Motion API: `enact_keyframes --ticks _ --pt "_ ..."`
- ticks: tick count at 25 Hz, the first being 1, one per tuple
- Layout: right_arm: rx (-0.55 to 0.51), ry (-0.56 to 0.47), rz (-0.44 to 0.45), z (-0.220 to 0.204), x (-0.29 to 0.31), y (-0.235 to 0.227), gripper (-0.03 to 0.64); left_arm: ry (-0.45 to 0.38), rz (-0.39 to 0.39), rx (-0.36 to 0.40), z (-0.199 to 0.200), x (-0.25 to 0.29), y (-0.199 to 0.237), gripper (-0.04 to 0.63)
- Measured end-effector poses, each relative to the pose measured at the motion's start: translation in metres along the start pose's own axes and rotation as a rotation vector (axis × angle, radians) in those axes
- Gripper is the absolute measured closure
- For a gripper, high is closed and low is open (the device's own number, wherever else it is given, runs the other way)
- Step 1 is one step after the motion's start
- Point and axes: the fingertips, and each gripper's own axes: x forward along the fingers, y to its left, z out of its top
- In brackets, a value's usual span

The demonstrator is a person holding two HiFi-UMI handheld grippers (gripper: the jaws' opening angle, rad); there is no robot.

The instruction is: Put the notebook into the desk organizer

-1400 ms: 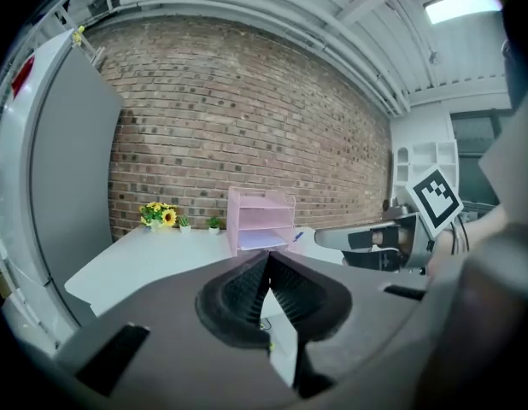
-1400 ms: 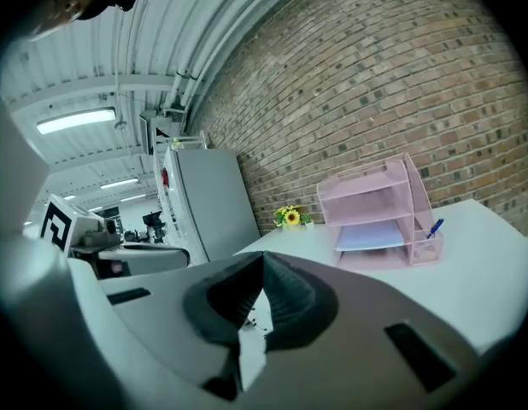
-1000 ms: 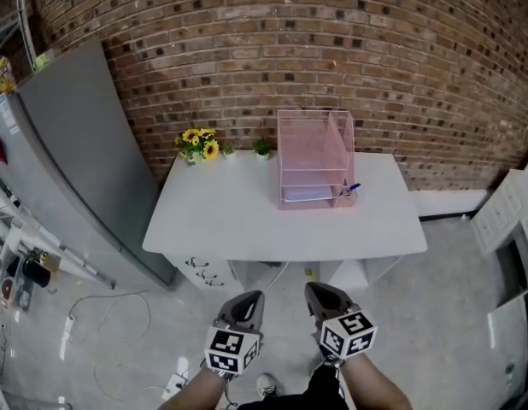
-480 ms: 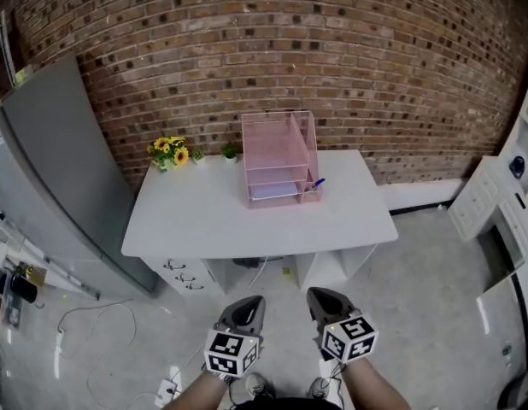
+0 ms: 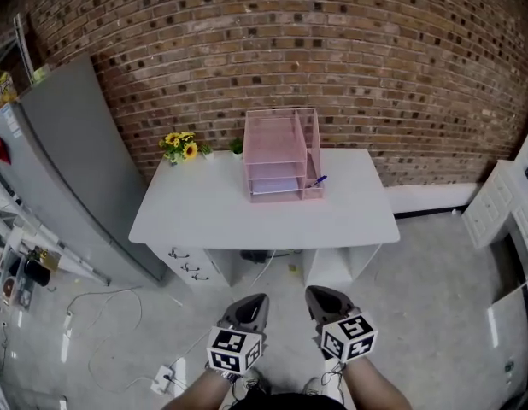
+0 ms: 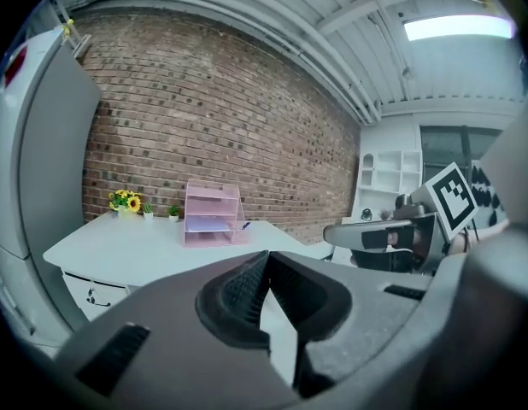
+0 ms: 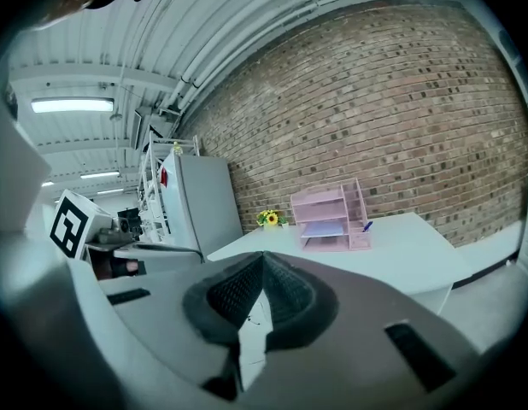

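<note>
A pink mesh desk organizer (image 5: 283, 154) stands at the back of a white desk (image 5: 264, 207) against the brick wall; the organizer (image 6: 211, 214) and organizer (image 7: 330, 216) also show small in the two gripper views. A pale notebook (image 5: 274, 184) lies on its lower shelf, and a blue pen (image 5: 318, 180) sticks out of its right side. My left gripper (image 5: 254, 301) and right gripper (image 5: 315, 294) hang side by side low in the head view, well short of the desk, above the floor. Both are shut with nothing between the jaws.
Sunflowers (image 5: 180, 144) and a small green plant (image 5: 237, 146) sit at the desk's back left. A grey refrigerator (image 5: 72, 161) stands left of the desk, with shelving (image 5: 20, 254) beside it. White cabinets (image 5: 503, 220) are at the right. Cables and a power strip (image 5: 164, 377) lie on the floor.
The view has swung: the desk and organizer moved left in the picture, then slightly back right. Both grippers stay shut in the same place low in the frame.
</note>
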Motion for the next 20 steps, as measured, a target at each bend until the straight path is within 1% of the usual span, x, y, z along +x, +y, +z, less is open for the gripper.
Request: enact_keyframes --ticks 8,20 --pt "-0.018 -0.007 0.058 0.003 -0.009 -0.005 0.614 -0.029 0.044 -0.015 0.004 -0.001 -0.018 0.589" --pt "-0.042 -0.014 0.081 0.007 -0.016 0.001 0.614 -0.057 0.067 0.0 0.009 -0.011 -0.024 0.589"
